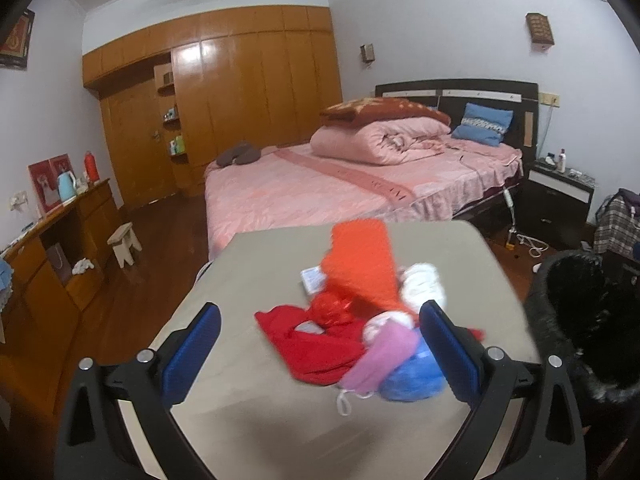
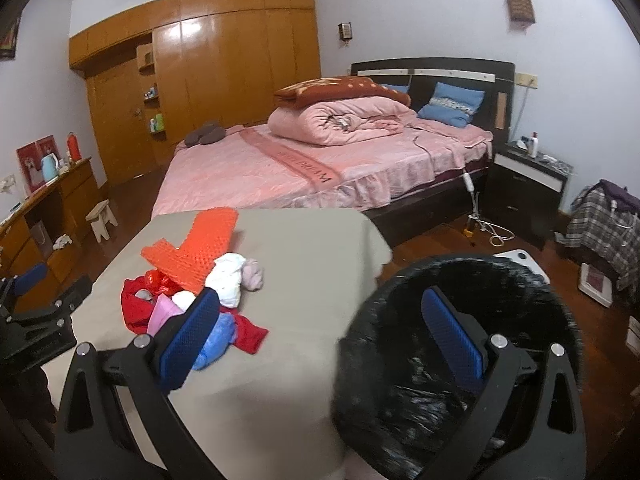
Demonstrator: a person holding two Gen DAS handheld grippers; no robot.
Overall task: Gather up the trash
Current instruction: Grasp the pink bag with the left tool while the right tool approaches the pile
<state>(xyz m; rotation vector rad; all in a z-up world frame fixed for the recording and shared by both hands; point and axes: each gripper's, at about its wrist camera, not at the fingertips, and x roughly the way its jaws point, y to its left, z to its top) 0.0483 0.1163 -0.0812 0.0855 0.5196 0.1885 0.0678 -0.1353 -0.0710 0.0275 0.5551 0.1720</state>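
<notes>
The left gripper (image 1: 320, 344) hangs above the table (image 1: 256, 272) with its jaws wide apart, holding nothing. Between them lies the trash pile (image 1: 360, 320) on the table. The right gripper (image 2: 320, 332) is also spread wide over the black-lined bin (image 2: 420, 380).

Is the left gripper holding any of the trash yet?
No, the left gripper is open and empty above the table, with the trash pile beyond its fingers.
</notes>
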